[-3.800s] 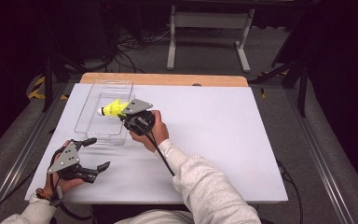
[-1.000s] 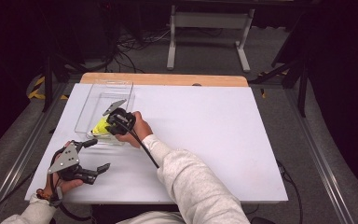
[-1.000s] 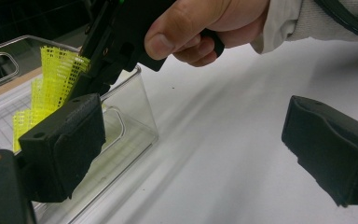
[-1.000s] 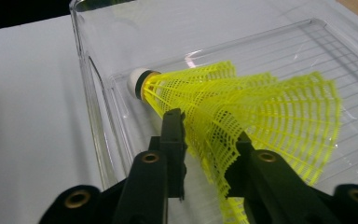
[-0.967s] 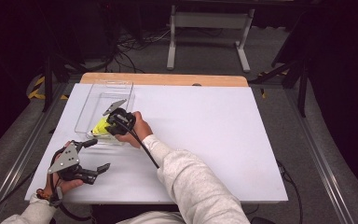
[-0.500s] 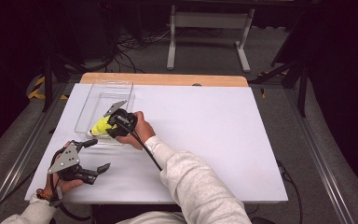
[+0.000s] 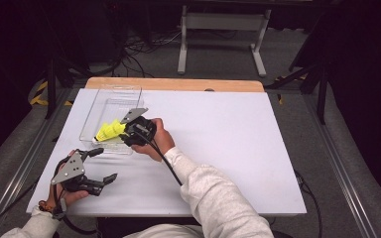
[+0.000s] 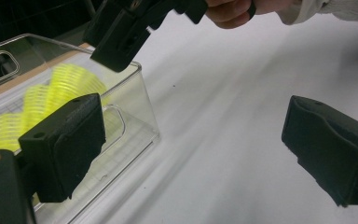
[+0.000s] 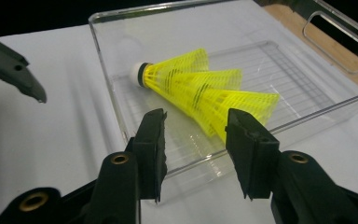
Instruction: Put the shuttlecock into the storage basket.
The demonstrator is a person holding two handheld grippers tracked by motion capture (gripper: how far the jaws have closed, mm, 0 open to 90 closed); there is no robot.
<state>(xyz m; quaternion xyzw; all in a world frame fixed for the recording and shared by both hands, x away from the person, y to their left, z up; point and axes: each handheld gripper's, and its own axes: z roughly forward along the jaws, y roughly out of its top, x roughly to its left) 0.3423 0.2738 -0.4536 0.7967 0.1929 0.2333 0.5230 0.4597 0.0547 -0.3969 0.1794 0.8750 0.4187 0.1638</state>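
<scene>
Three nested yellow shuttlecocks [image 9: 200, 91] lie on their side on the floor of a clear plastic tray [image 9: 121, 119], the white cork end pointing left. My right gripper [image 9: 193, 135] is open just short of the skirts, at the tray's near wall, touching nothing. In the high view the shuttlecocks [image 7: 108, 131] rest in the tray [image 7: 92, 119] with the right gripper [image 7: 124, 133] beside them. My left gripper [image 7: 106, 163] rests on the table in front of the tray, jaws wide apart and empty. Its own view shows the shuttlecocks [image 8: 51, 95] through the tray wall [image 8: 130, 116].
The white table top [image 7: 228, 134] stretches wide to the right of the tray. A wooden strip [image 7: 178, 84] runs along its far edge. Cables and a metal stand [image 7: 223, 29] sit on the floor beyond. The tray has a cut-out handle [image 9: 338, 42].
The right gripper carried the shuttlecocks down from above the tray to its floor, let them go, and has drawn back slightly. The left gripper has stayed put.
</scene>
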